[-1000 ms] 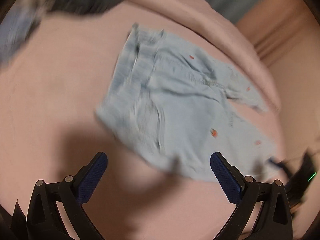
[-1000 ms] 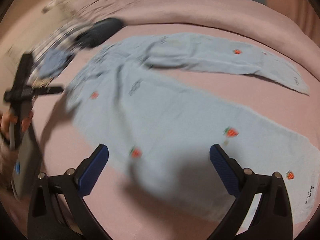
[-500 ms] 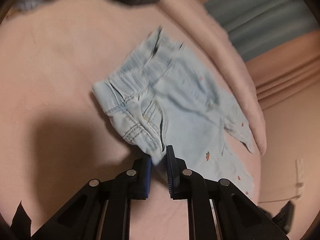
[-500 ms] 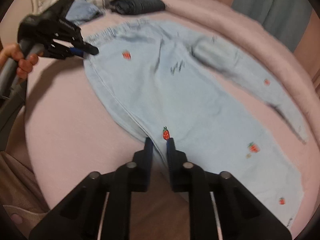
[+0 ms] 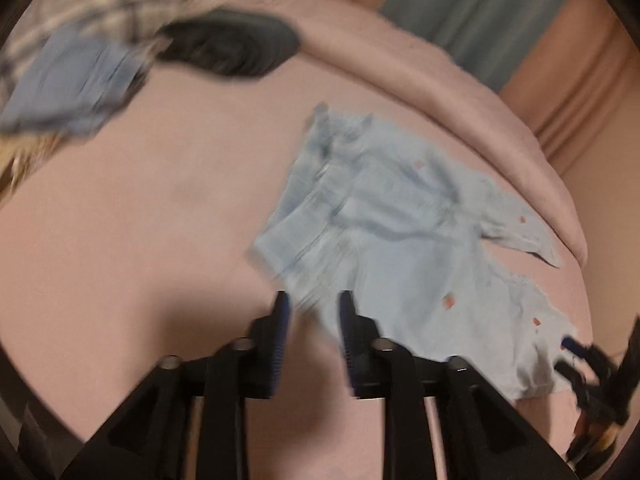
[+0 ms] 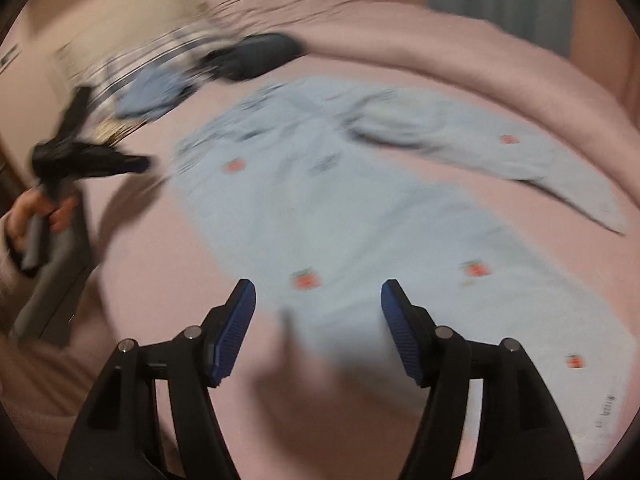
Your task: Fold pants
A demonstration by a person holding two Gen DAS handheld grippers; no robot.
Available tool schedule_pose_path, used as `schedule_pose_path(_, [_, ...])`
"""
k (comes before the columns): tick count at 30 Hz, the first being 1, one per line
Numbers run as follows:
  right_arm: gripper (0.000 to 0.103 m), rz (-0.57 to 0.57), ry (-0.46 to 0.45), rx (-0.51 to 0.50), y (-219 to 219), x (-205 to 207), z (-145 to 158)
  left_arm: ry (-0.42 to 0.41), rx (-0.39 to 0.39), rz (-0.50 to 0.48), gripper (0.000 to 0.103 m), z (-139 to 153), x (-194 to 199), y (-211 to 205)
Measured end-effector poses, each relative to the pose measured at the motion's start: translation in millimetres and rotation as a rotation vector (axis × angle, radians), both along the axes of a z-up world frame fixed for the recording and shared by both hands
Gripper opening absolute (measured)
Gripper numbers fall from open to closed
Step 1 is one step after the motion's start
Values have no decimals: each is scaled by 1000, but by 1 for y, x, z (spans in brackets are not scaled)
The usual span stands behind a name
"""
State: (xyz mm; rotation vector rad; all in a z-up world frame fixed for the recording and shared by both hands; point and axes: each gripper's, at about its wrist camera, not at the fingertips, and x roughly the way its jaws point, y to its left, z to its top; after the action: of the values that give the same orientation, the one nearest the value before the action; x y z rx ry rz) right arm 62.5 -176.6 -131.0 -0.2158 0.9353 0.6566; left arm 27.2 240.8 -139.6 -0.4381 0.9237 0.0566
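Pants (image 6: 360, 216) in pale blue with small red strawberry prints lie spread on the pink bed (image 5: 120, 220), waistband toward the pile of other clothes (image 6: 160, 92), one leg running toward the right wrist camera and the other angled away toward the rolled blanket (image 6: 460, 52). The first fold looks not yet made, so the step in hand is taking hold of one side edge. To do it well, both grips should bite the same edge, one at the waist and one lower on the leg, and lift together so the cloth carries over evenly onto the other leg without twisting.

The left hand-held gripper (image 5: 312, 312) is at the waistband corner with its jaws narrow but parted; blur hides whether any cloth is pinched. In the right wrist view it shows just beside the waistband. The right hand-held gripper (image 6: 318, 304) hangs over the near leg's edge, jaws wide apart, holding nothing, pointed forward and down along the leg.
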Motion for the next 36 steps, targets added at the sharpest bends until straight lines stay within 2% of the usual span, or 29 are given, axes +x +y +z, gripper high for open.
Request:
schedule_pose_path(1, [64, -41, -7, -19, -5, 8, -2, -18, -8, -32, 49, 1, 10, -8])
schedule_pose_path(2, [55, -79, -11, -39, -7, 17, -3, -36, -21, -72, 67, 0, 23, -18])
schedule_pose_path(3, [47, -104, -18, -53, -5, 28, -5, -45, -24, -107, 76, -3, 37, -30])
schedule_pose_path(6, [46, -78, -24, -27, 10, 40, -11, 9, -28, -199, 77, -27, 74, -56])
schedule_pose_path(8, [45, -59, 1, -63, 22, 44, -27, 103, 54, -224, 77, -50, 88, -66])
schedule_pose_path(9, [46, -67, 28, -135, 25, 48, -42, 121, 99, -263, 77, -60, 88, -69])
schedule_pose_path(10, [48, -78, 55, -192, 24, 52, -52, 94, 130, -307, 77, -61, 83, -69])
schedule_pose_path(11, [51, -82, 78, -208, 14, 51, -59, 67, 180, -363, 77, -59, 76, -71])
schedule_pose_path(12, [53, -84, 79, -149, 0, 50, -58, 74, 218, -388, 77, -59, 73, -71])
schedule_pose_path(13, [54, -102, 106, -136, -16, 51, -57, 88, 257, -403, 77, -58, 69, -70])
schedule_pose_path(14, [54, -127, 139, -147, -30, 54, -53, 93, 262, -423, 77, -55, 67, -67])
schedule_pose_path(16, [57, -157, 160, -209, -43, 60, -45, 64, 239, -438, 77, -40, 72, -52])
schedule_pose_path(18, [57, -143, 134, -185, -49, 71, -24, 10, 243, -418, 78, -20, 90, -36])
schedule_pose_path(20, [60, -100, 73, -121, -41, 96, 2, -31, 227, -402, 80, -4, 121, -23])
schedule_pose_path(22, [64, -58, 8, -106, -24, 126, 19, -55, 206, -394, 80, 4, 161, -11])
schedule_pose_path(24, [65, 14, -48, -113, 2, 170, 28, -25, 173, -393, 80, 2, 208, -3])
schedule_pose_path(26, [65, 35, -57, -121, 20, 219, 28, 39, 134, -404, 80, -5, 248, 7])
schedule_pose_path(29, [65, 40, -24, -127, 36, 282, 22, 97, 172, -401, 80, -20, 288, 20])
schedule_pose_path(30, [65, 49, 7, -131, 43, 307, 17, 106, 161, -415, 80, -24, 298, 24])
schedule_pose_path(33, [65, 90, 48, -182, 61, 339, 0, 149, 79, -477, 80, -37, 319, 31])
schedule_pose_path(36, [65, 161, 117, -212, 65, 352, -24, 161, 69, -545, 80, -46, 332, 28])
